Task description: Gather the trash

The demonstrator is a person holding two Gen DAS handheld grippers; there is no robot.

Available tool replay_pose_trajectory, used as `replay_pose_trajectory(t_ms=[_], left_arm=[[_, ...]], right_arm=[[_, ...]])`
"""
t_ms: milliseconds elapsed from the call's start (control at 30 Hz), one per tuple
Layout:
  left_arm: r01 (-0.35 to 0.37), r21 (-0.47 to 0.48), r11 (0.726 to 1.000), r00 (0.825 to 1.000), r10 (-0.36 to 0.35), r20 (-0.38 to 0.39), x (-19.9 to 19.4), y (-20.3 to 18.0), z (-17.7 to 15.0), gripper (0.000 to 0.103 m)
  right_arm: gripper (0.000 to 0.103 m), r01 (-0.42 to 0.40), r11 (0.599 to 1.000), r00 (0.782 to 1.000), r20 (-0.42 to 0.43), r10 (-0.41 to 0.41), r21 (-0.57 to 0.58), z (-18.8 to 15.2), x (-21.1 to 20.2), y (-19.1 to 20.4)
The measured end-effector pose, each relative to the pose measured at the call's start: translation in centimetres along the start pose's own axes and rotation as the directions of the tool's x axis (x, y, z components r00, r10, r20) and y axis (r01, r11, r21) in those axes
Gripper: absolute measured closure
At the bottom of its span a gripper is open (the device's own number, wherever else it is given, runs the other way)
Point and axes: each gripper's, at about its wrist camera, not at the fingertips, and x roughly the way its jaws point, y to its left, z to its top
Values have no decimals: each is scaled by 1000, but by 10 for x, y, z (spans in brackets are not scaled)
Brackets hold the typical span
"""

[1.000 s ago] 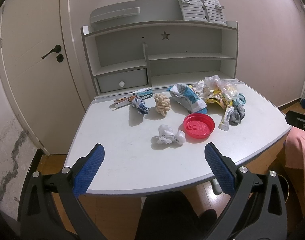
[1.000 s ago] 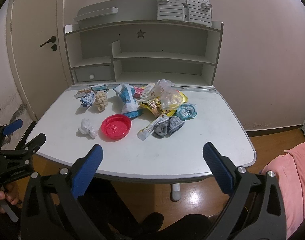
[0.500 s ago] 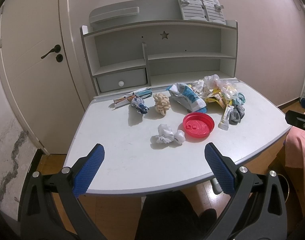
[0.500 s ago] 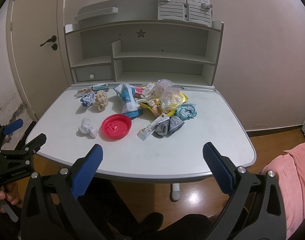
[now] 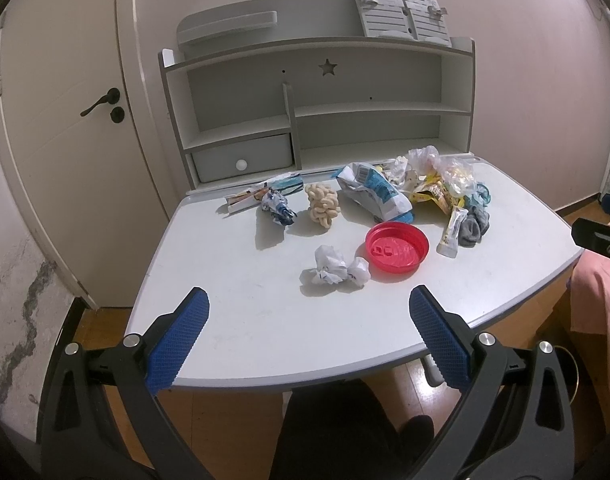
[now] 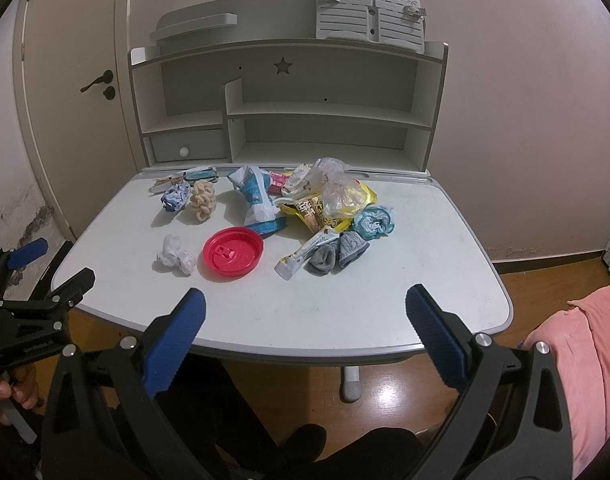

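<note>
Trash lies on a white desk (image 5: 245, 320) (image 6: 385, 300): a crumpled white paper ball (image 5: 335, 270) (image 6: 176, 256), a red plastic lid (image 5: 397, 249) (image 6: 233, 252), a blue-white bag (image 5: 375, 192) (image 6: 255, 194), yellow wrappers with clear plastic (image 5: 445, 184) (image 6: 337, 200) and a small sachet (image 5: 451, 230) (image 6: 305, 254). My left gripper (image 5: 309, 336) is open and empty at the desk's near edge. My right gripper (image 6: 305, 330) is open and empty at the near edge too.
A cream scrunchie (image 5: 323, 206), grey socks (image 6: 337, 254), a blue scrunchie (image 6: 373, 220) and a blue-white wrapper (image 5: 277, 208) also lie on the desk. A shelf hutch (image 5: 317, 120) with a drawer stands at the back. A door (image 5: 65, 120) is at left.
</note>
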Motion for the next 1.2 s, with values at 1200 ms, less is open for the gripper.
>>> replay_pose_trajectory(t_ms=[1200], left_arm=[[-46,-152,987,947,-5,-321,274,71,109,6]], right_arm=[[6,16,981,970,-240,31,191,-50,117,-94]])
